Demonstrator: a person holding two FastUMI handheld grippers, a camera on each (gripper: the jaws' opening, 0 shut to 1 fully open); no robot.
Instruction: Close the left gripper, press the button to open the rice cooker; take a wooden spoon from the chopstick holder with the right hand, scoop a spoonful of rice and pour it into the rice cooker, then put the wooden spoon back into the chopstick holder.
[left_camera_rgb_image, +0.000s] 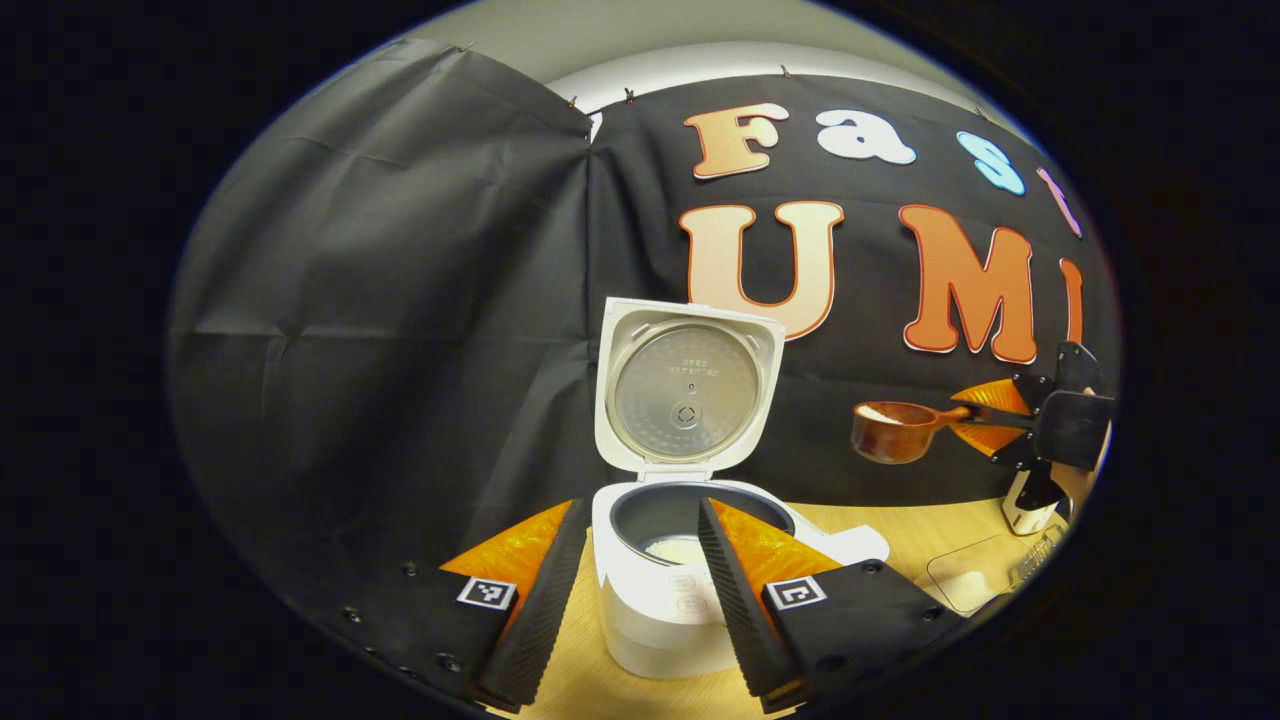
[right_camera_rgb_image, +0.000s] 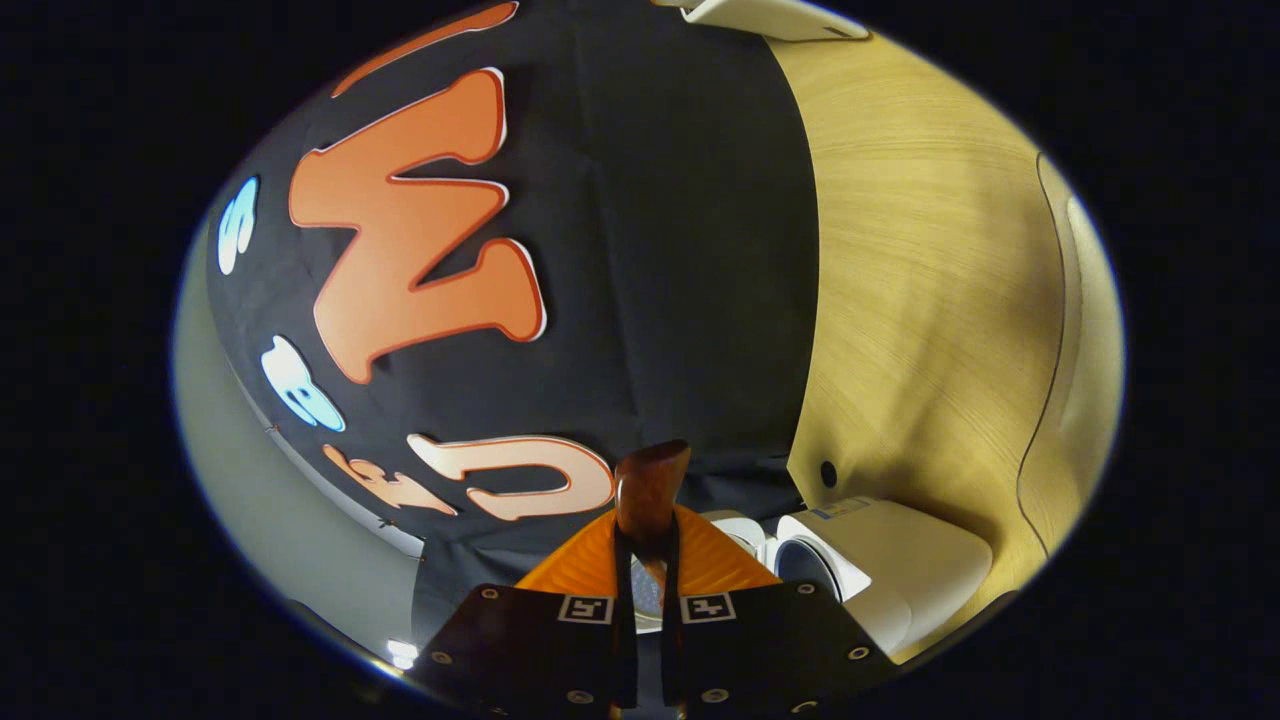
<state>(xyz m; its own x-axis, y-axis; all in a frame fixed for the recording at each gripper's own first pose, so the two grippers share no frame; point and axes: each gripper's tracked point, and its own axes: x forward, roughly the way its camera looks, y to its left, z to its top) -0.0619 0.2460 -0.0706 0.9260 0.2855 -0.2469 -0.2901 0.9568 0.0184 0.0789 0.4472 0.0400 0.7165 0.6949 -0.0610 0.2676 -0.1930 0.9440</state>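
Up front in the left gripper view, the left gripper (left_camera_rgb_image: 630, 580) hangs with its fingers spread wide and nothing between them; the cooker (left_camera_rgb_image: 672, 590) sits in the gap just beyond the tips. Its lid (left_camera_rgb_image: 688, 385) stands upright on the back hinge, inner plate facing the camera, and a little rice (left_camera_rgb_image: 677, 548) shows pale at the bottom of the pot. To the right, above the table (left_camera_rgb_image: 925, 530) and well clear of the cooker, the spoon (left_camera_rgb_image: 905, 428) is held level by the right gripper (left_camera_rgb_image: 990, 418): handle running sideways into the fingers, bowl pointing left toward the cooker, something white inside it. Lower right lies a clear tray (left_camera_rgb_image: 985, 570).

Seen from the right gripper view, the right gripper (right_camera_rgb_image: 646, 570) is closed down on the spoon (right_camera_rgb_image: 650, 490), both fingers pressing its handle. The handle runs straight out along the fingers, away from the camera. Just right of the fingers, the cooker (right_camera_rgb_image: 880, 560) appears tipped on its side by the camera's roll, against the table (right_camera_rgb_image: 930, 280).
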